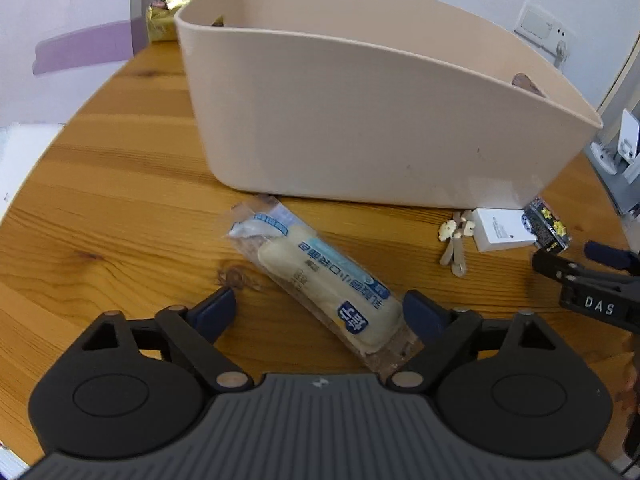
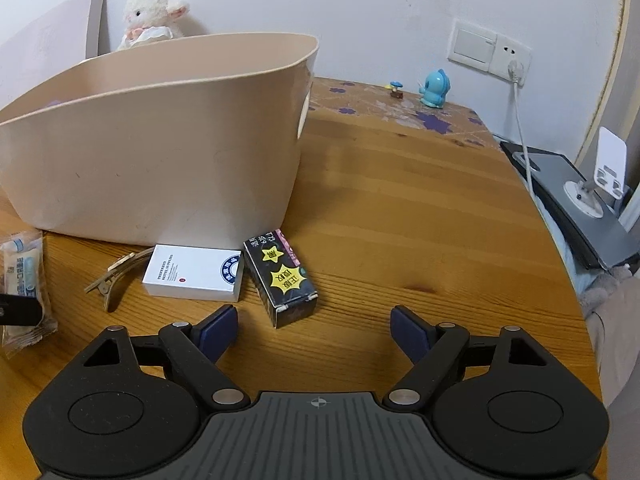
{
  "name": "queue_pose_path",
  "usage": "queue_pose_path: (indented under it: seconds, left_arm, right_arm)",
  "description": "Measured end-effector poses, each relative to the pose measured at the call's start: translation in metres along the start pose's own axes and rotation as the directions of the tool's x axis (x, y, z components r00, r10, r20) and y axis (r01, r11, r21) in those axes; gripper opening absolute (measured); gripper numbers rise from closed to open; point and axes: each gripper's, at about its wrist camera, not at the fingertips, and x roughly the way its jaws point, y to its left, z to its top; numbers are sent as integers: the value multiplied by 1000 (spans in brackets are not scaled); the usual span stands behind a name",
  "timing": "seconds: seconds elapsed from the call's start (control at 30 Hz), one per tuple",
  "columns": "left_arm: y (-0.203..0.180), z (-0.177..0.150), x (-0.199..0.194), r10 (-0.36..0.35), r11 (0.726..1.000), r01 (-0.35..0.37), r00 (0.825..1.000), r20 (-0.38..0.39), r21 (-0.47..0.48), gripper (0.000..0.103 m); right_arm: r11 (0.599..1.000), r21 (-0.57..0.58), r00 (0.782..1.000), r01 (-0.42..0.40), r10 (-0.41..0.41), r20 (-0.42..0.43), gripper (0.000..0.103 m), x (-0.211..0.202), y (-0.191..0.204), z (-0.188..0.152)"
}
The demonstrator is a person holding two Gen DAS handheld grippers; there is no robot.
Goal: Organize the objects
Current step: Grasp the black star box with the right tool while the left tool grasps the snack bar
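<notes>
A beige plastic bin (image 1: 360, 120) stands on the wooden table; it also shows in the right wrist view (image 2: 152, 152). A wrapped white snack bar (image 1: 320, 276) lies in front of it, its near end between the open fingers of my left gripper (image 1: 320, 312). A white card box (image 2: 192, 272), a black box with yellow stars (image 2: 284, 276) and a tan hair clip (image 2: 116, 276) lie by the bin's base. My right gripper (image 2: 314, 328) is open and empty, just short of the black box. The snack bar shows at the left edge of the right wrist view (image 2: 24, 272).
A gold packet (image 1: 160, 16) lies behind the bin. A plush lamb (image 2: 152, 12) sits behind it too. A blue toy (image 2: 434, 88) stands at the table's far edge. A phone stand (image 2: 600, 176) on a grey device is off the table's right edge.
</notes>
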Motion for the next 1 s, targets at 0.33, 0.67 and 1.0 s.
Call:
queue_pose_path:
  seconds: [0.33, 0.67, 1.0]
  left_arm:
    - [-2, 8, 4, 23, 1000, -23, 999, 37, -8, 64]
    - [5, -1, -5, -2, 1000, 2, 999, 44, -16, 42]
    - [8, -13, -18, -9, 1000, 9, 999, 34, 2, 40]
  right_arm:
    - [999, -36, 998, -26, 29, 62, 36, -5, 8, -4]
    - [999, -30, 999, -31, 32, 40, 22, -21, 17, -12]
    - [998, -26, 998, -50, 51, 35, 22, -42, 28, -25]
